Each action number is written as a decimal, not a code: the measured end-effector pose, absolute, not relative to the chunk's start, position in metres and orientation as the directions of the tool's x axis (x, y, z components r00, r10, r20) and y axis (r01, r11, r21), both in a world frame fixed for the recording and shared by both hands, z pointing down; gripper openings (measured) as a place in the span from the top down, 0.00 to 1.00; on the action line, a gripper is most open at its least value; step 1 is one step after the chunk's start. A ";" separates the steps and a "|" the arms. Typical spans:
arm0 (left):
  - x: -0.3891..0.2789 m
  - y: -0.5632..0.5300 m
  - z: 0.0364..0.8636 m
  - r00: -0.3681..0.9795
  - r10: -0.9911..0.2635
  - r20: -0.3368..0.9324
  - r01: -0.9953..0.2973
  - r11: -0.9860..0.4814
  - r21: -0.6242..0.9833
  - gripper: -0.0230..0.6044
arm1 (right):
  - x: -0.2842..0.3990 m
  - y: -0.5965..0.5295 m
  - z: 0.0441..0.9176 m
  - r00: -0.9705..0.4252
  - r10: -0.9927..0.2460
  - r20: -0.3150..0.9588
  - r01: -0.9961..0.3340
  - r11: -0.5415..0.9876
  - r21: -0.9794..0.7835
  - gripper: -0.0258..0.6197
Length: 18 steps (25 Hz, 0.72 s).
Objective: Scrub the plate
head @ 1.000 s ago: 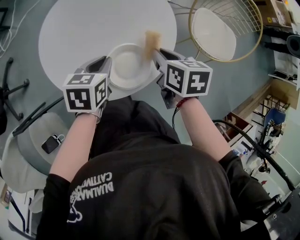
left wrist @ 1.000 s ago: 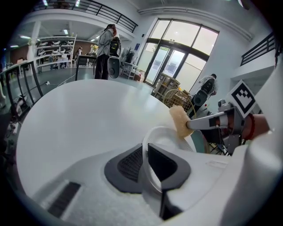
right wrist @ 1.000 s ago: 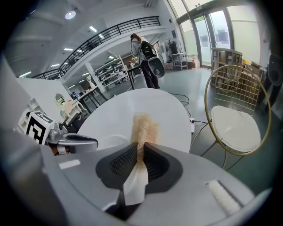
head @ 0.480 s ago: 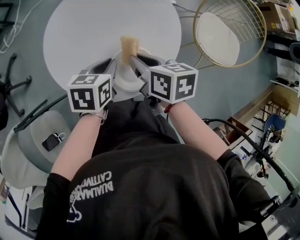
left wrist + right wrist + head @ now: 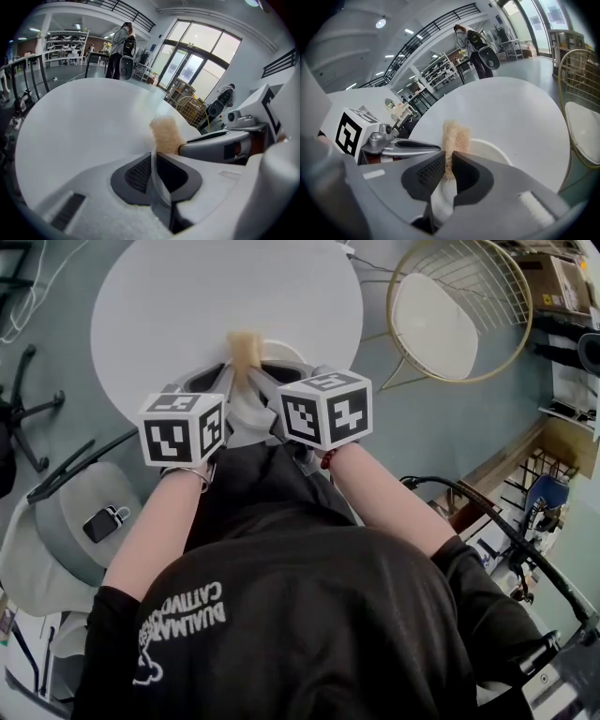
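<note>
A white plate lies at the near edge of the round white table, mostly hidden under both grippers. My left gripper is shut on the plate's near-left rim; in the left gripper view the thin rim stands edge-on between the left gripper's dark pads. My right gripper is shut on a tan sponge, which sticks out past its tips over the plate's left part. In the right gripper view the sponge is pinched in the right gripper, with the plate just beyond.
A gold wire chair with a white cushion stands right of the table. A grey chair with a small device on its seat is at the near left. A dark office-chair base sits further left. Shelves and boxes line the right side.
My right gripper has swept the sponge leftward across the plate, from its right rim to beside the left gripper. The left gripper has kept its hold on the rim.
</note>
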<state>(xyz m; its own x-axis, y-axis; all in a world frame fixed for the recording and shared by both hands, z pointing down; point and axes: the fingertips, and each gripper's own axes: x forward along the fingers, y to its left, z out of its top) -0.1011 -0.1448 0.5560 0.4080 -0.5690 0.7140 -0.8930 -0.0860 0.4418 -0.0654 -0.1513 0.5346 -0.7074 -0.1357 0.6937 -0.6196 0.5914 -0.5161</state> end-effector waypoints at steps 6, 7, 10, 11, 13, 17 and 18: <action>-0.099 -0.145 0.555 0.406 -0.566 0.717 -0.893 -0.082 0.441 0.90 | -0.050 -0.156 0.534 -0.682 -0.155 0.715 -0.645 0.587 -0.489 0.88; -0.099 -0.146 0.555 0.407 -0.565 0.718 -0.893 -0.082 0.442 0.90 | -0.046 -0.157 0.534 -0.677 -0.161 0.718 -0.652 0.583 -0.484 0.88; -0.099 -0.146 0.556 0.406 -0.562 0.721 -0.894 -0.081 0.441 0.90 | -0.037 -0.158 0.536 -0.664 -0.176 0.727 -0.669 0.573 -0.473 0.88; -0.099 -0.146 0.557 0.406 -0.562 0.721 -0.894 -0.081 0.440 0.90 | -0.033 -0.159 0.536 -0.660 -0.181 0.729 -0.675 0.568 -0.471 0.88; -0.100 -0.146 0.557 0.405 -0.563 0.720 -0.894 -0.081 0.440 0.90 | -0.027 -0.160 0.537 -0.652 -0.194 0.733 -0.689 0.556 -0.465 0.88; -0.101 -0.143 0.557 0.411 -0.563 0.717 -0.891 -0.083 0.446 0.90 | -0.013 -0.160 0.537 -0.631 -0.224 0.743 -0.717 0.535 -0.447 0.88; -0.100 -0.143 0.558 0.413 -0.563 0.716 -0.890 -0.083 0.448 0.90 | -0.009 -0.160 0.538 -0.624 -0.230 0.746 -0.723 0.532 -0.441 0.88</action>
